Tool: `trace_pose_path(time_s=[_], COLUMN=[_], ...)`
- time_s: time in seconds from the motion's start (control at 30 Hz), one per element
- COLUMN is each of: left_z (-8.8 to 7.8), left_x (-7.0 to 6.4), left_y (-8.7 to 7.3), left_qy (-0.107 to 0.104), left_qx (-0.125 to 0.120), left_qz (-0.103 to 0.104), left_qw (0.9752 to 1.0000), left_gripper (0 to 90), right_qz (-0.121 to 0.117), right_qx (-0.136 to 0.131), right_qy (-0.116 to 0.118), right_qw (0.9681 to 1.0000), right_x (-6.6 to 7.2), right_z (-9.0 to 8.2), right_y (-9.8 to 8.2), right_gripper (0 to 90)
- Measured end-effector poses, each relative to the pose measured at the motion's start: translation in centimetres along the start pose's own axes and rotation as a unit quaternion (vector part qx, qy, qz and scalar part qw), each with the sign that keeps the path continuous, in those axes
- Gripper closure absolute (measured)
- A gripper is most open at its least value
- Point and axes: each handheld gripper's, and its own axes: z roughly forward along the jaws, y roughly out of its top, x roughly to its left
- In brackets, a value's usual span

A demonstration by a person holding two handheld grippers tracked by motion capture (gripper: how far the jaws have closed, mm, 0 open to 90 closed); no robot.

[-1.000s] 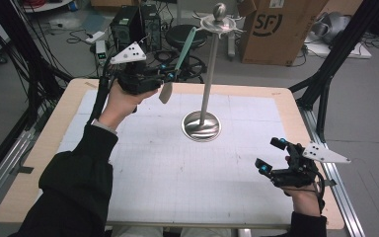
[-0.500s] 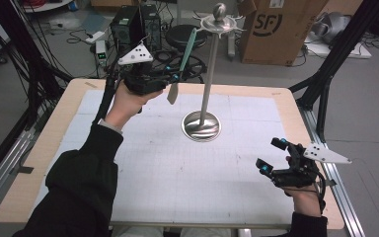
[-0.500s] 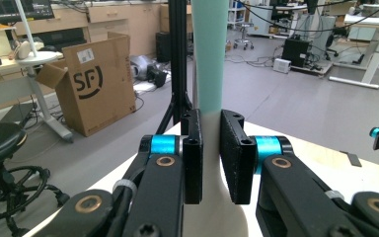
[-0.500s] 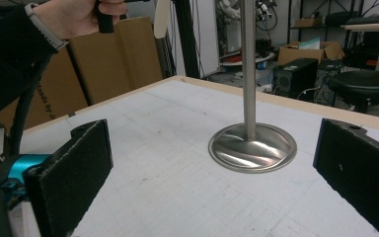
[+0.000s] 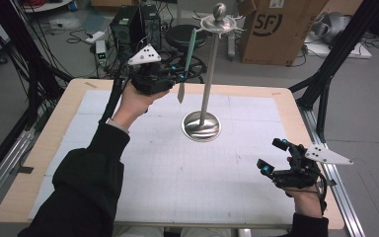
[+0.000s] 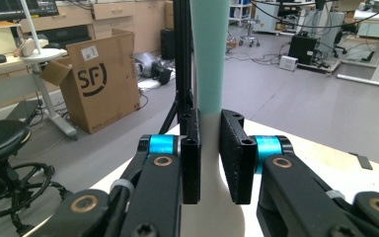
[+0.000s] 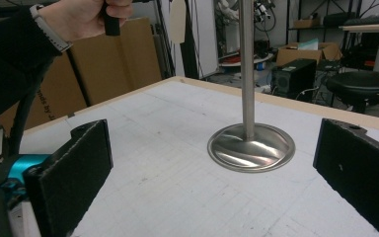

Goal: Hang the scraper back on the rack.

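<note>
Spatula [image 5: 187, 59] clamped upright in left gripper [image 5: 177, 79] jaws, raised beside hook stand [image 5: 207, 74]. Right gripper [image 5: 272, 157] jaws apart, idle above tabletop [image 5: 79, 106]. Next, probably: hanging handle's top on a hook, needing careful alignment.

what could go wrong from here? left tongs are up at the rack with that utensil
1. The left tongs clamp the green-handled utensil on a narrow part, so it could pivot or slip as it is hung on the hook ring.
2. The utensil rack is a tall thin pole on a small round base; a sideways nudge might tip it.
3. The right tongs rest open well away from the base, too far to steady it.
</note>
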Motion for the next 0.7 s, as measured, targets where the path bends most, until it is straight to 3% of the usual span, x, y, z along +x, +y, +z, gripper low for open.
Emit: trace_pose_path(time_s=[0.13, 0.33, 0.57, 0.7], left_z=[-0.1, -0.7, -1.9, -2.8], left_x=[-0.3, -1.0, -1.8, -1.8], left_y=[-0.1, -0.2, -1.0, -1.8], left_qy=[0.0, -0.022, -0.042, -0.052], left_qx=[0.001, -0.013, -0.023, -0.024], left_qz=[0.004, 0.006, 0.027, 0.025], left_qw=[1.0, 0.9997, 0.9985, 0.9981], left_gripper=[64.5, 51.2, 32.4, 24.3], right_qz=[0.001, -0.003, -0.002, -0.002], right_qx=[0.002, 0.0, 0.003, 0.006], right_qy=[0.0, -0.003, -0.002, 0.0], right_qw=[1.0, 1.0, 1.0, 1.0], right_x=[0.0, 0.1, 0.2, 0.2], right_z=[0.0, -0.1, -0.1, 0.2], right_y=[0.0, 0.0, 0.0, 0.0], right_gripper=[0.6, 0.6, 0.6, 0.6])
